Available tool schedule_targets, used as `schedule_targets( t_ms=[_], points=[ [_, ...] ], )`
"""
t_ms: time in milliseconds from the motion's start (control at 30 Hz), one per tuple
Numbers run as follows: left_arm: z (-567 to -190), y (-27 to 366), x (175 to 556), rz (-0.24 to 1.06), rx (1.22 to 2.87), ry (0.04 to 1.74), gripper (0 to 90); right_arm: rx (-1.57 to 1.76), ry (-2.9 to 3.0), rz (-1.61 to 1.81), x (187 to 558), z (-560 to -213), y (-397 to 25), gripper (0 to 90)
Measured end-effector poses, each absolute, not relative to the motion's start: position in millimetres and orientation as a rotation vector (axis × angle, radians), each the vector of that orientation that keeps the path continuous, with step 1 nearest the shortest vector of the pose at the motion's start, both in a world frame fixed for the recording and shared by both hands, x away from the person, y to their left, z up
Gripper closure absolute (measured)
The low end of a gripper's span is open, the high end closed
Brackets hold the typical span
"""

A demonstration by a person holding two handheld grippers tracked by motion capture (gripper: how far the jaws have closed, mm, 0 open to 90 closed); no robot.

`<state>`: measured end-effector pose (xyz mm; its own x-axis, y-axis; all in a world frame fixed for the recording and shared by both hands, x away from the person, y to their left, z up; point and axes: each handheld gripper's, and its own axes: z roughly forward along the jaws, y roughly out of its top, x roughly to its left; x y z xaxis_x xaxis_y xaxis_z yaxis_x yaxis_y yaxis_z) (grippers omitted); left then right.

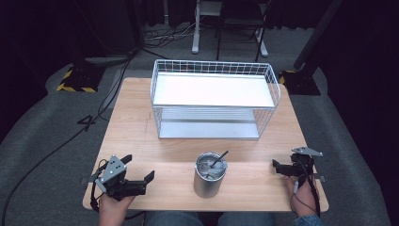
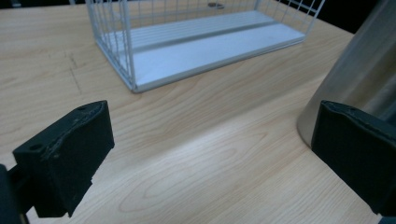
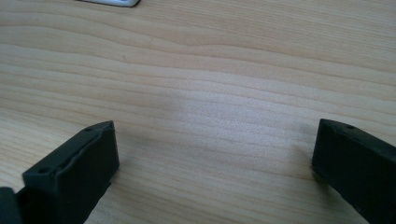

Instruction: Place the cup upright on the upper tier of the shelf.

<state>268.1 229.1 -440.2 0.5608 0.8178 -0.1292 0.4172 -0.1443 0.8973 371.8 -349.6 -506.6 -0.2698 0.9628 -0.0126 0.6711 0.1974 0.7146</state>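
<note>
a light wooden table (image 1: pixel 141 127) carries a white wire rack (image 1: pixel 214 99) with two shelves toward twelve o'clock, its open front facing the person. at the six o'clock edge, near the middle, stands a metal cup (image 1: pixel 210 175); a dark straw or stick (image 1: pixel 219 158) leans out of its top toward one o'clock. what is inside the cup is too small to tell.

the left gripper (image 1: pixel 139 173) sits at about seven o'clock of the table, held in the left hand (image 1: pixel 114 207), pointing toward the cup at its three o'clock. its jaws stand wide apart with nothing between them. in the left gripper view the cup (image 2: pixel 359 70) rises just behind the right-side jaw, close to it but whether touching i cannot tell, and the rack (image 2: pixel 187 42) lies farther off across bare wood.

the right gripper (image 1: pixel 282 167) rests near the five o'clock corner, held in the right hand (image 1: pixel 303 195), pointing toward nine o'clock, well apart from the cup. its own view shows the jaws spread wide over bare table (image 3: pixel 201 93), holding nothing, with a corner of the rack (image 3: pixel 114 2) at the top edge.
</note>
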Motion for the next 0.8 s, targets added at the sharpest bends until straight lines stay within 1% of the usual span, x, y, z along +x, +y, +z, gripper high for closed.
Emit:
schedule_targets(
  t_ms=[233, 400, 433, 533, 733, 800],
  points=[
    [-430.9, 212.3, 262.6, 0.499, 1.772, 0.952, 0.0, 1.52, 2.016, 0.836, 371.8, -506.6, -349.6, 0.7],
    [-423.6, 188.4, 257.1, 0.471, 1.776, 0.868, 0.0, 1.52, 2.015, 0.836, 371.8, -506.6, -349.6, 0.7],
    [-423.6, 188.4, 257.1, 0.471, 1.776, 0.868, 0.0, 1.52, 2.015, 0.836, 371.8, -506.6, -349.6, 0.7],
    [-417.4, 170.3, 252.9, 0.446, 1.791, 0.796, 0.0, 1.52, 2.015, 0.836, 371.8, -506.7, -349.6, 0.7],
    [-411.7, 150.9, 248.7, 0.401, 1.788, 0.717, 0.0, 1.52, 2.015, 0.836, 371.7, -506.7, -349.6, 0.7],
    [-410.0, 140.3, 247.6, 0.36, 1.778, 0.677, 0.0, 1.52, 2.015, 0.836, 371.7, -506.7, -349.6, 0.7]
  ],
)
